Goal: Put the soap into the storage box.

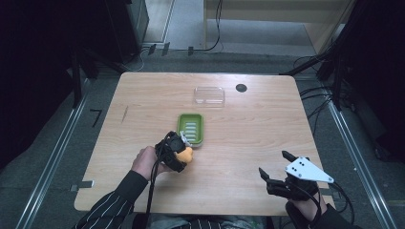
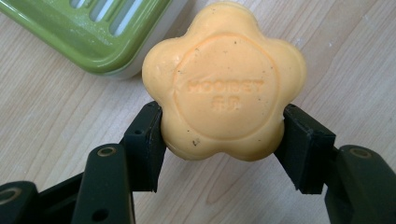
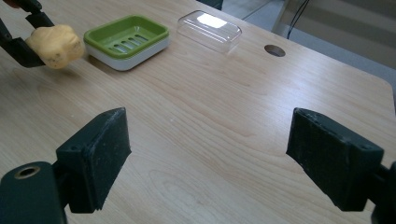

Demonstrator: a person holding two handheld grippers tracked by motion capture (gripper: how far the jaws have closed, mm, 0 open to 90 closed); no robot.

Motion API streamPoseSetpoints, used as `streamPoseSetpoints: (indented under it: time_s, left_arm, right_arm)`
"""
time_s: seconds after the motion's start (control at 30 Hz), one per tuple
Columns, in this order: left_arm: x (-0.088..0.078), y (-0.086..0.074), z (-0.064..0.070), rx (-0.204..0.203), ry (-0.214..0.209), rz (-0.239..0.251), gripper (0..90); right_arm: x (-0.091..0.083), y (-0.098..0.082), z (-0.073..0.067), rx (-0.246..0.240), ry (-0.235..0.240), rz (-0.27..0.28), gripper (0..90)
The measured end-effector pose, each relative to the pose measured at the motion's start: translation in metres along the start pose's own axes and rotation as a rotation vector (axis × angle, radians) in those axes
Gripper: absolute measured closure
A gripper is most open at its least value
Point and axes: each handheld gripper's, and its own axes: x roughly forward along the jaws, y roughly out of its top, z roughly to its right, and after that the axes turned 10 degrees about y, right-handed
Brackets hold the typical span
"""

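An orange flower-shaped soap bar [image 2: 224,81] is clamped between the black jaws of my left gripper [image 2: 223,135], which is shut on it. In the high view that left gripper [image 1: 184,153] holds the soap [image 1: 185,154] just above the table, at the near end of the green soap dish [image 1: 191,128]. The dish's slotted tray [image 3: 127,38] holds nothing. My right gripper [image 3: 208,158] stands open over bare wood, with nothing between its jaws; in the high view my right gripper [image 1: 276,164] rests near the table's front right edge. The soap [image 3: 55,45] hangs at the far left of the right gripper view.
A clear plastic lid [image 1: 209,95] lies behind the dish toward the table's far side. A round cable hole [image 1: 241,88] sits beside it. The wooden table [image 1: 248,138] is bordered by dark floor and cables at the right.
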Motion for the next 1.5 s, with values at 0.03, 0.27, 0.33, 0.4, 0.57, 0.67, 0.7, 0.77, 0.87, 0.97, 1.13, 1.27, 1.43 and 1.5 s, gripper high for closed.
streamPoseSetpoints:
  time_s: [0.03,0.27,0.33,0.4,0.57,0.67,0.7,0.77,0.87,0.97,1.13,1.27,1.43,1.5]
  left_arm:
    - [0.0,0.0,0.0,0.0,0.0,0.0,40.1]
    - [-0.004,0.001,-0.006,-0.024,0.011,0.028,40.1]
    - [-0.005,0.001,-0.008,-0.029,0.016,0.029,40.1]
    - [-0.006,0.001,-0.01,-0.033,0.02,0.035,40.1]
    - [-0.005,0.002,-0.014,-0.049,0.032,0.044,40.1]
    - [-0.005,0.004,-0.015,-0.052,0.03,0.047,40.1]
    - [-0.004,0.006,-0.017,-0.058,0.034,0.05,40.1]
    - [-0.003,0.008,-0.019,-0.058,0.038,0.052,40.1]
    - [0.0,0.012,-0.024,-0.069,0.048,0.052,40.1]
    - [0.001,0.014,-0.028,-0.085,0.052,0.059,40.1]
    - [0.003,0.018,-0.033,-0.108,0.056,0.072,40.0]
    - [0.004,0.02,-0.036,-0.116,0.062,0.079,40.0]
    - [0.005,0.024,-0.038,-0.124,0.068,0.092,40.0]
    - [0.006,0.026,-0.038,-0.128,0.067,0.1,40.1]
  right_arm:
    - [0.0,0.0,0.0,0.0,0.0,0.0,13.6]
    - [0.0,0.0,0.0,0.0,0.0,0.0,13.6]
    - [0.0,0.0,0.0,0.0,-0.001,-0.001,13.6]
    - [0.0,0.0,0.0,0.0,0.0,-0.001,13.6]
    - [0.0,0.0,0.0,0.0,0.0,0.0,13.6]
    - [0.0,0.0,0.0,-0.001,0.0,-0.001,13.6]
    - [0.0,0.0,0.0,0.0,0.0,-0.001,13.6]
    - [0.0,0.0,0.0,0.002,-0.001,0.001,13.6]
    - [0.0,0.0,0.0,0.0,-0.001,0.0,13.6]
    - [0.0,0.0,0.0,0.002,-0.001,0.001,13.6]
    - [0.0,0.0,0.0,0.002,-0.002,0.001,13.6]
    - [0.0,0.0,0.0,0.002,-0.002,0.001,13.6]
    - [0.0,0.0,0.0,0.003,-0.001,0.002,13.6]
    - [0.0,0.0,0.0,0.003,-0.002,0.002,13.6]
